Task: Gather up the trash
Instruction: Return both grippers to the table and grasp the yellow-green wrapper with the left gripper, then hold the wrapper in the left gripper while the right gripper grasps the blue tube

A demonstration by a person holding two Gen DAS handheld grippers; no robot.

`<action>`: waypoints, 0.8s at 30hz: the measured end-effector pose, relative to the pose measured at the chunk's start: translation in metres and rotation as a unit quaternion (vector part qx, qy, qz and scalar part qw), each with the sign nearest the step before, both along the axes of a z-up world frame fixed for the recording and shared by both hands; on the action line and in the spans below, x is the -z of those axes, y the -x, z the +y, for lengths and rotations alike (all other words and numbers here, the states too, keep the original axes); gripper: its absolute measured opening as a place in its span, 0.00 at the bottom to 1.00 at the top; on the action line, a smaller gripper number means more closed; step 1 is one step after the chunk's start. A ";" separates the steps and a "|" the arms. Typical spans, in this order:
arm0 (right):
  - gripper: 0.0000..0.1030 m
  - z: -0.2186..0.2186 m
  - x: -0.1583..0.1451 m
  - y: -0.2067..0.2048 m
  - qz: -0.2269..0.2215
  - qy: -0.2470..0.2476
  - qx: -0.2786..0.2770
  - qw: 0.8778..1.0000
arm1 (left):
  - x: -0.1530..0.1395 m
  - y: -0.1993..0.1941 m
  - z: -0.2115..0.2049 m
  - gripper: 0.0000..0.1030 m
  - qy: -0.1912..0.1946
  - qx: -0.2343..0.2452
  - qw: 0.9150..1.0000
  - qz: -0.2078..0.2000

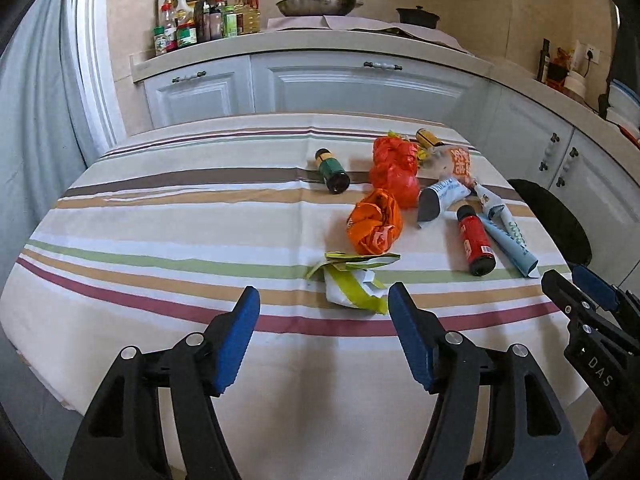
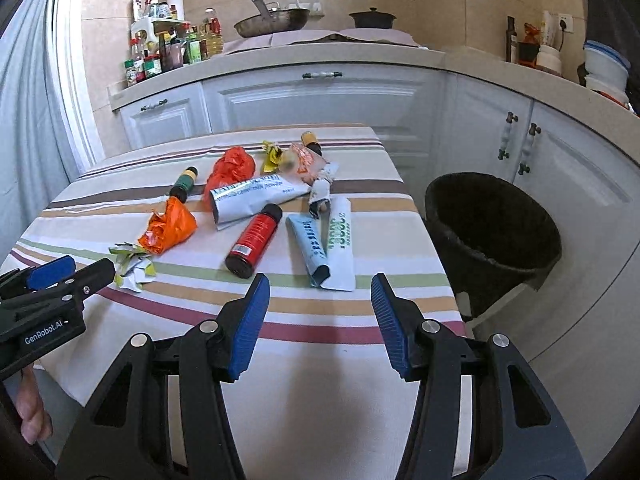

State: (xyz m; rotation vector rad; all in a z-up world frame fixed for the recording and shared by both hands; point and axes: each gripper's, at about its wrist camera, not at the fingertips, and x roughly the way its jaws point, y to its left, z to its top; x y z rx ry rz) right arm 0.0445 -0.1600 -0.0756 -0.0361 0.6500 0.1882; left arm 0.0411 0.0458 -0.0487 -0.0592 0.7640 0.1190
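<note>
the left gripper stands wide open with nothing between its pads, and the right gripper is about half open and also empty; both hover over the near side of the striped tablecloth. going from left to right ahead of the left gripper: a small green bottle lies far ahead, it looks hard and may roll; the yellow-green wrapper lies just ahead of the right pad, thin and light, best pinched at its crumpled middle; the orange bag behind it is soft and should squash easily. ahead of the right gripper the red bottle looks smooth and slippery, so a grip across its body seems safest; the flat tubes are just ahead and bendy. the black bin stands to the right beyond the table edge, with free room between.
</note>
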 end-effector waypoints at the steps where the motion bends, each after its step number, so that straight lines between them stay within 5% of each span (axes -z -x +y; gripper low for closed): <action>1: 0.50 -0.002 0.000 -0.001 0.001 -0.001 0.003 1.000 | 0.001 -0.002 -0.002 0.64 -0.002 0.003 1.000 0.001; 12: 0.50 -0.014 0.004 -0.012 0.008 -0.006 0.016 1.000 | 0.009 -0.029 -0.007 0.72 -0.029 0.001 1.000 0.000; 17: 0.50 -0.014 0.004 -0.014 0.010 -0.007 0.015 1.000 | 0.008 -0.029 -0.004 0.33 -0.035 0.010 0.999 -0.005; 24: 0.50 -0.008 0.004 -0.017 0.006 -0.003 0.011 1.000 | 0.008 -0.023 0.001 0.31 -0.024 0.019 1.000 -0.002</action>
